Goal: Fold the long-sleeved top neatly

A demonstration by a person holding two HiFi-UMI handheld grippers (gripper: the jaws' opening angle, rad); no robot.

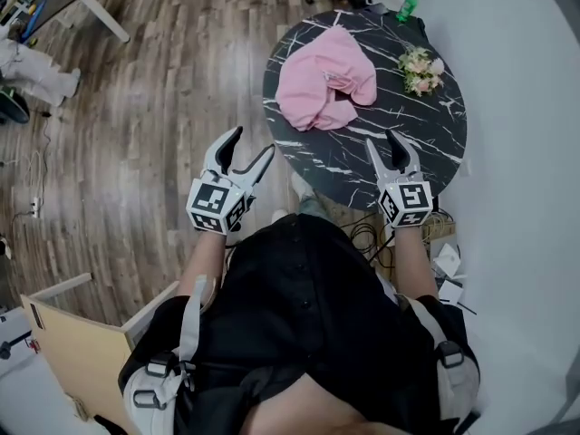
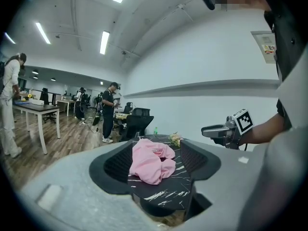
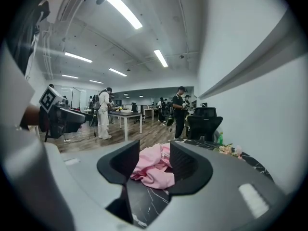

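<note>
Pink long-sleeved top (image 1: 324, 89): crumpled in a heap on round black marbled table (image 1: 362, 157), near flower bunch (image 1: 420, 69). Sewn label (image 2: 156, 151) on the garment: print too small to read. Left tool (image 1: 254, 140): jaws apart, empty, at table's near-left edge. Right tool (image 1: 381, 140): jaws apart, empty, over near edge.

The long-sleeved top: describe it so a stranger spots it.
Find the round black marble table in front of the person. The top lies crumpled on it. It is a soft pink heap of cloth, unlike the small flower bunch beside it.
</note>
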